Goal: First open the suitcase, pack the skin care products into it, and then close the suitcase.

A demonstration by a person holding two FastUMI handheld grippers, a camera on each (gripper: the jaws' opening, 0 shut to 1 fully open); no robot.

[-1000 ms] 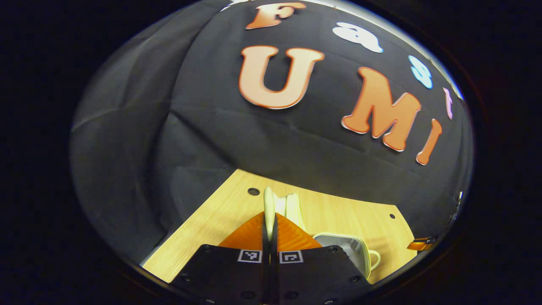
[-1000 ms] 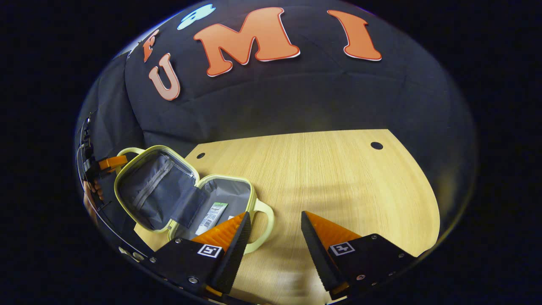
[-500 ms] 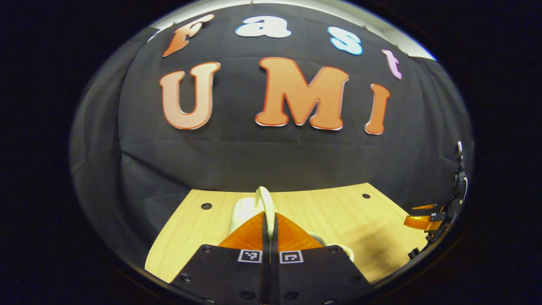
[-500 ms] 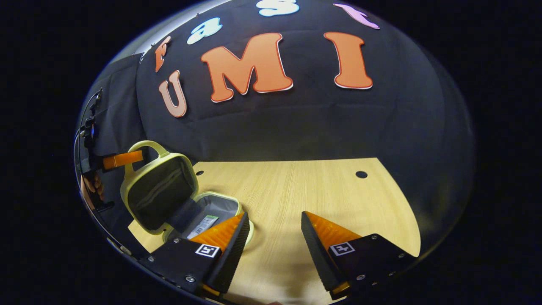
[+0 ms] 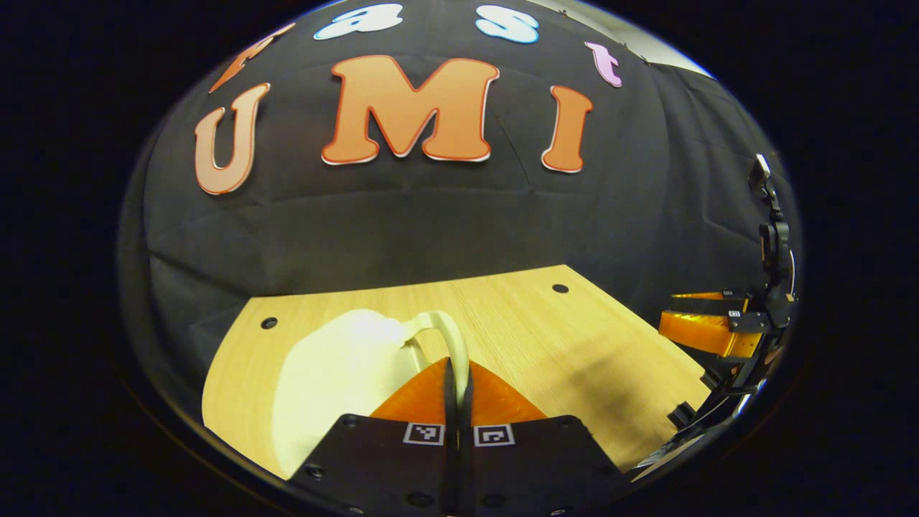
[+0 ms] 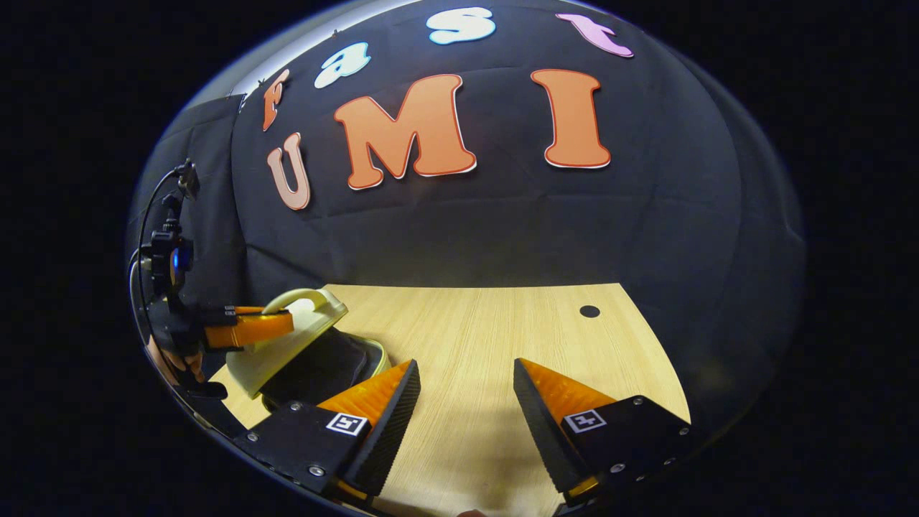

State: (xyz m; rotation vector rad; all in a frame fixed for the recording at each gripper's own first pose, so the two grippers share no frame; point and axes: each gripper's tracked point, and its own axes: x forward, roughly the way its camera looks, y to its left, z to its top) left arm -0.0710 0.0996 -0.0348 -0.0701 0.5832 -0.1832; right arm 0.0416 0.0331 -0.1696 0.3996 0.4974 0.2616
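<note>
A small pale yellow-green suitcase (image 6: pixel 283 352) lies at the table's left in the right gripper view, its lid tilted low over the dark-lined base. My left gripper (image 6: pixel 248 329) is shut on the lid's handle (image 6: pixel 305 296). In the left gripper view that gripper (image 5: pixel 456 362) pinches the handle (image 5: pixel 451 336), with the lid's pale outer shell (image 5: pixel 323 373) sloping away to the left. The lid hides the case's contents. My right gripper (image 6: pixel 465 368) hovers open over bare table just right of the suitcase, holding nothing.
The wooden table (image 6: pixel 502 323) has small round holes near its far corners (image 6: pixel 589 311). Black cloth walls close it in at the back and sides. The right gripper (image 5: pixel 707 327) also appears at the far right of the left gripper view.
The lid has swung from wide open down toward the base, carried by my left gripper on its handle. The tube inside is now covered. My right gripper stays open, nearly still.
</note>
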